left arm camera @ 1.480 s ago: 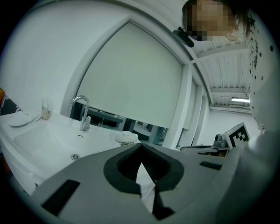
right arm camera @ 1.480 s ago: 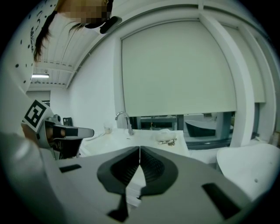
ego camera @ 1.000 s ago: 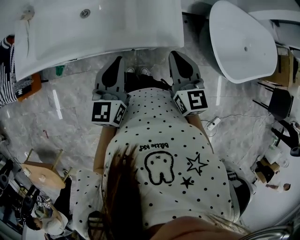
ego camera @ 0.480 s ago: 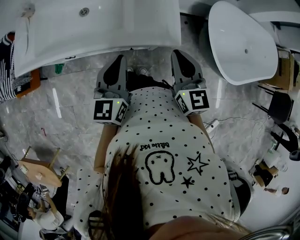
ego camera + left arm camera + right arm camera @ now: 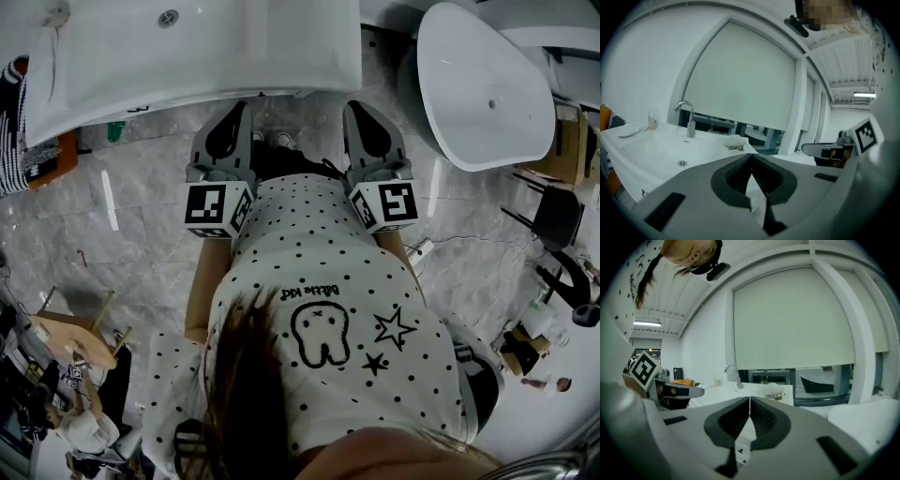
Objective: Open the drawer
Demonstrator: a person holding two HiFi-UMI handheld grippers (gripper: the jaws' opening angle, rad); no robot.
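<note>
– Claws first: how do they stand?

– Both are pressed together, with nothing between. The left claw shows its two dark ribbed pads meeting at the tip, and the right claw shows the same. They are held side by side in front of the person's body, pointing a little downward.

– And the drawer?

– No view shows it. Ahead of both claws is the long white washbasin worktop, and their tips come just to its front edge. I judge that the drawer sits under this worktop, below and ahead of the claws, hidden by the overhang.

– Why are they held so?

– I think it is an approach posture. There is nothing to carry yet, and the person stands square to the basin so that either claw can go down to the drawer front.

– What else is near?

– A curved chrome tap stands beyond the left claw, and an oval white bathtub is well apart, to the right of the right claw.

– The next move?

– Probably one claw must go lower, spread, and find the handle. Its shape I cannot tell.
</note>
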